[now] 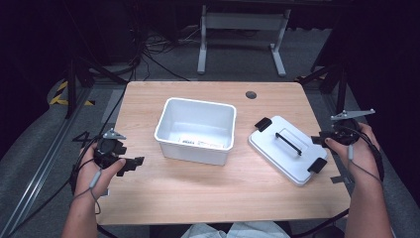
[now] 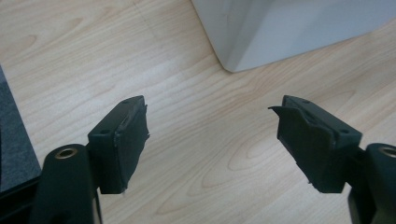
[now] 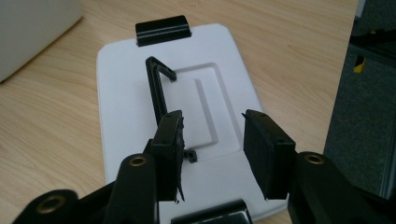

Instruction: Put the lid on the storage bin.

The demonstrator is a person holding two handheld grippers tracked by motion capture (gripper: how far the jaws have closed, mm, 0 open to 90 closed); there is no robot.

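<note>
White lid (image 3: 187,107) just beyond right claw (image 3: 212,140)

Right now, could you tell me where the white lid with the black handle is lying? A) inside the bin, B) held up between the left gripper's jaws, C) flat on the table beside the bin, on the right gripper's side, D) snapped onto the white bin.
C: the white lid lies flat on the wooden table, apart from the open white bin, just in front of the right gripper.

From above we look down on the whole worktop (image 1: 208,193); each claw camera sits close, one sharing the bin (image 2: 299,28), one the lid (image 3: 140,121).
</note>
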